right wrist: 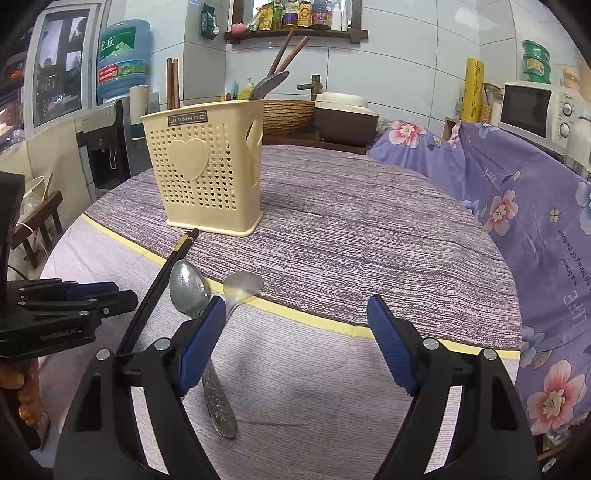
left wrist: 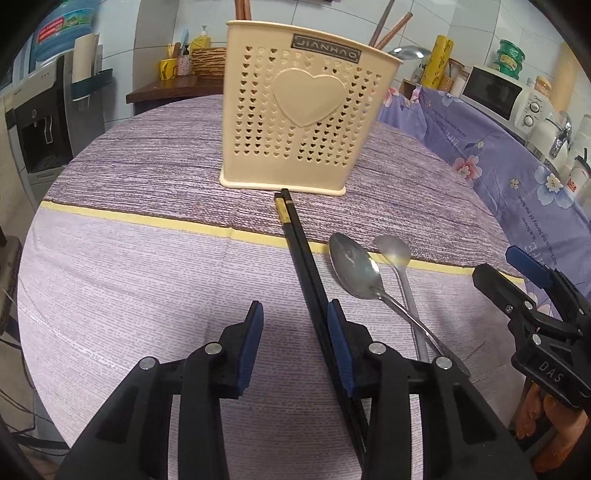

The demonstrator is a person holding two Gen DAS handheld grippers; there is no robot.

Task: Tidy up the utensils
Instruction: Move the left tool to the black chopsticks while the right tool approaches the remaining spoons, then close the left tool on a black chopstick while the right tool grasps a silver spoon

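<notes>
Lying by left gripper [left wrist: 295, 321] (spread): chopsticks [left wrist: 303, 251]

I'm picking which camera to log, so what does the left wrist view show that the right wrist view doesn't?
Only the left wrist view: both chopsticks running back between the left hand-held gripper fingers. Only the right wrist view: the patterned spoon handle end and the spice shelf. Both: the cream utensil holder, two spoons, and open grippers.

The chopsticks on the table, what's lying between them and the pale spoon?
The shiny metal spoon lies between the black chopsticks and the pale spoon, bowl toward the holder. The left wrist view shows it best.
</notes>
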